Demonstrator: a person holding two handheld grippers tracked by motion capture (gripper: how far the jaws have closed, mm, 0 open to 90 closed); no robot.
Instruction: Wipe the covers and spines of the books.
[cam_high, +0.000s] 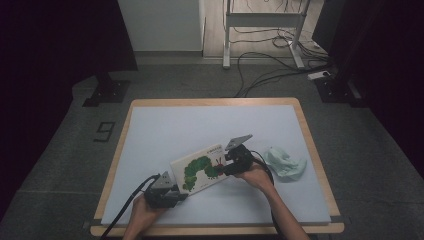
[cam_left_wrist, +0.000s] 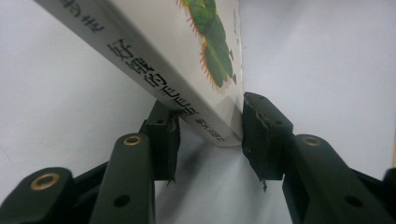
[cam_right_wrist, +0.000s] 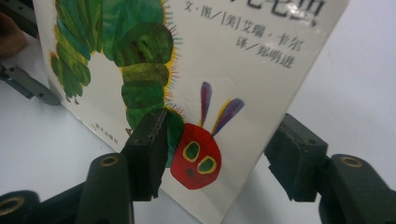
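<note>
A white picture book (cam_high: 200, 169) with a green caterpillar on its cover lies slanted in the middle of the white table top (cam_high: 165, 130). My left gripper (cam_high: 176, 194) is at the book's near left corner. In the left gripper view that corner of the book (cam_left_wrist: 187, 60) sits between the jaws of my left gripper (cam_left_wrist: 212, 140), one pad on the spine and the other on the cover edge, and hangs just above the table. My right gripper (cam_high: 229, 166) holds the book's right end. Around the book (cam_right_wrist: 243, 70), my right gripper (cam_right_wrist: 219, 158) has one jaw over the red caterpillar head and the other at the book's edge.
A crumpled pale green cloth (cam_high: 285, 162) lies on the table to the right of my right hand. The wooden table edge (cam_high: 320, 160) frames the white top. Cables and a desk frame (cam_high: 265, 35) stand on the floor beyond.
</note>
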